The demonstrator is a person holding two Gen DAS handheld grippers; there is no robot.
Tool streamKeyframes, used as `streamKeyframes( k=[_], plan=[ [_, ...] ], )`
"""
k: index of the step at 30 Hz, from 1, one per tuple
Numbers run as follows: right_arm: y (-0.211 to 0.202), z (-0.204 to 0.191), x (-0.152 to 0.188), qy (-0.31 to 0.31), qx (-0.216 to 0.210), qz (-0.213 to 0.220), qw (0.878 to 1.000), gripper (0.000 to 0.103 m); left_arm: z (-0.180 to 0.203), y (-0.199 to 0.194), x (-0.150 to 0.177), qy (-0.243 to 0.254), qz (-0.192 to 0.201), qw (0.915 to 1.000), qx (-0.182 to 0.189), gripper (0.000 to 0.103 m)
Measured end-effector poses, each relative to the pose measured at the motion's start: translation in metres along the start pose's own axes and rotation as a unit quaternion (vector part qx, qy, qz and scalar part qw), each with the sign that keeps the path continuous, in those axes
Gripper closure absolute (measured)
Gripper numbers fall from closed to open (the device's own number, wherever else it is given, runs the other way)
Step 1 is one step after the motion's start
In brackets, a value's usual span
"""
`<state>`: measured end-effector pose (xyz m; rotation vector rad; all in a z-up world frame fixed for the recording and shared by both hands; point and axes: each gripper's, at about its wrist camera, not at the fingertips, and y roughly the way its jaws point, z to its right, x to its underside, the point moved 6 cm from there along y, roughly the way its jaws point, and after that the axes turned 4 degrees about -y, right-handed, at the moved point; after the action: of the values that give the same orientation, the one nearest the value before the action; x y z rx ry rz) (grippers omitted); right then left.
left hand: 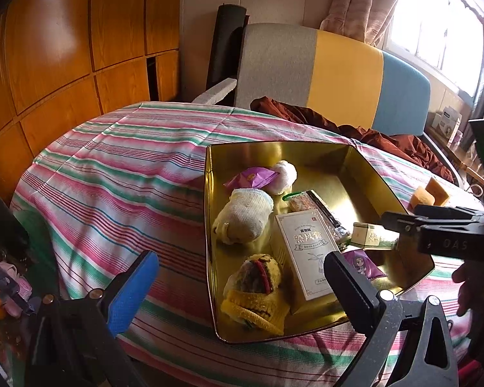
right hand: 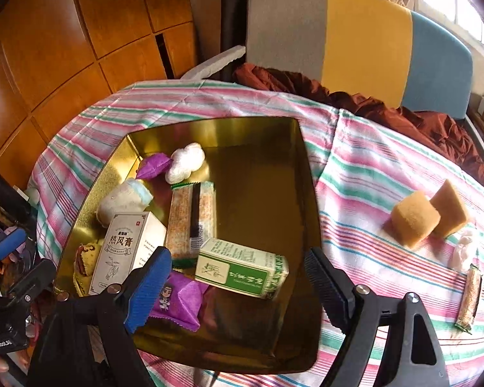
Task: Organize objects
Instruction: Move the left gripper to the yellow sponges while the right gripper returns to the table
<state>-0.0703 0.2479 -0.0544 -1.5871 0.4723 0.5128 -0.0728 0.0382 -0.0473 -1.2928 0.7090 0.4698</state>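
Only our right wrist view shows two sponges [right hand: 430, 214] and a snack bar [right hand: 469, 296] on the tabletop [right hand: 371, 174] right of the tin [right hand: 209, 129]; the left view catches just the sponges at the far right edge.

The green box [right hand: 242, 266] lies tilted in the tin's near part, over a purple packet [right hand: 177, 296].

Our right hand-held gripper [right hand: 238, 285] gapes wide, pads off it. Our left hand-held gripper [left hand: 242, 285] stands open, empty, over the tin's near left rim.

The tin's right half is bare.

Glossy gold metal tin [right hand: 138, 148], matt striped cloth [right hand: 371, 167], rough sponge blocks [right hand: 414, 222] at three o'clock, shiny wood panels [right hand: 48, 32].
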Motion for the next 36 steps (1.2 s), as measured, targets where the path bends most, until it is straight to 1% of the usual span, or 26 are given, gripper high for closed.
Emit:
streamKeyframes(
  k=[7, 15, 19, 22, 26, 28, 30, 33, 36],
  plan=[
    [-0.018, 0.037, 0.004, 0.026, 0.030, 0.013, 0.999, 0.016, 0.003, -0.001, -0.001, 0.006, 0.001, 1.0000, -0.001, 0.000],
    [-0.026, 0.090, 0.022, 0.070, 0.058, 0.005, 0.996, 0.016, 0.013, 0.000, 0.000, 0.017, -0.003, 0.9999, 0.001, 0.000],
    [-0.034, 0.130, 0.033, 0.098, 0.080, 0.001, 0.992, 0.016, 0.017, -0.001, -0.002, 0.022, 0.000, 0.9998, 0.001, 0.000],
    [-0.042, 0.168, 0.044, 0.124, 0.109, -0.010, 0.986, 0.016, 0.022, -0.001, -0.003, 0.027, 0.000, 0.9996, 0.004, 0.000],
    [-0.052, 0.223, 0.062, 0.176, 0.140, -0.020, 0.974, 0.016, 0.030, -0.001, -0.003, 0.038, -0.002, 0.9992, 0.009, 0.000],
    [-0.058, 0.253, 0.073, 0.204, 0.160, -0.023, 0.966, 0.016, 0.035, -0.001, -0.003, 0.045, -0.002, 0.9989, 0.011, 0.000],
    [-0.064, 0.281, 0.085, 0.236, 0.179, -0.022, 0.955, 0.016, 0.041, -0.001, -0.004, 0.053, -0.002, 0.9985, 0.014, 0.000],
    [-0.073, 0.316, 0.105, 0.292, 0.196, -0.012, 0.936, 0.016, 0.055, -0.003, -0.007, 0.071, 0.001, 0.9973, 0.022, 0.000],
    [-0.078, 0.338, 0.124, 0.359, 0.186, -0.003, 0.915, 0.016, 0.074, -0.006, -0.014, 0.091, 0.009, 0.9951, 0.039, 0.000]
  ],
)
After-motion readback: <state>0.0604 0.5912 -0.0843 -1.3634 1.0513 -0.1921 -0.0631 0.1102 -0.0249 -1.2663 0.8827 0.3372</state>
